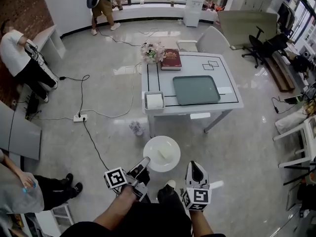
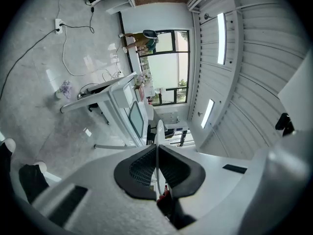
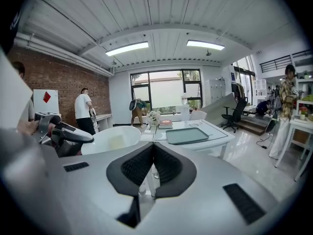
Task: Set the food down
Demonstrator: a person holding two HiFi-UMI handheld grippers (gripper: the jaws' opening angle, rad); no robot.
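A round white plate [image 1: 157, 158] hangs in the air in front of the table, with a pale piece of food [image 1: 164, 152] on it. My left gripper [image 1: 144, 163] is shut on the plate's near-left rim; in the left gripper view the plate [image 2: 159, 131] shows edge-on between the jaws. My right gripper [image 1: 196, 168] is shut and holds nothing, just right of the plate. In the right gripper view the plate [image 3: 111, 138] and food [image 3: 117, 142] lie to the left. Ahead stands the white table [image 1: 228, 78] with a grey-green tray [image 1: 196, 90].
On the table are a red-brown book [image 1: 171, 59], a bunch of flowers [image 1: 152, 52] and a tissue box [image 1: 154, 101]. A white chair [image 1: 210, 41] stands behind it. Cables and a power strip [image 1: 80, 117] lie on the floor at left. People stand at left and far back.
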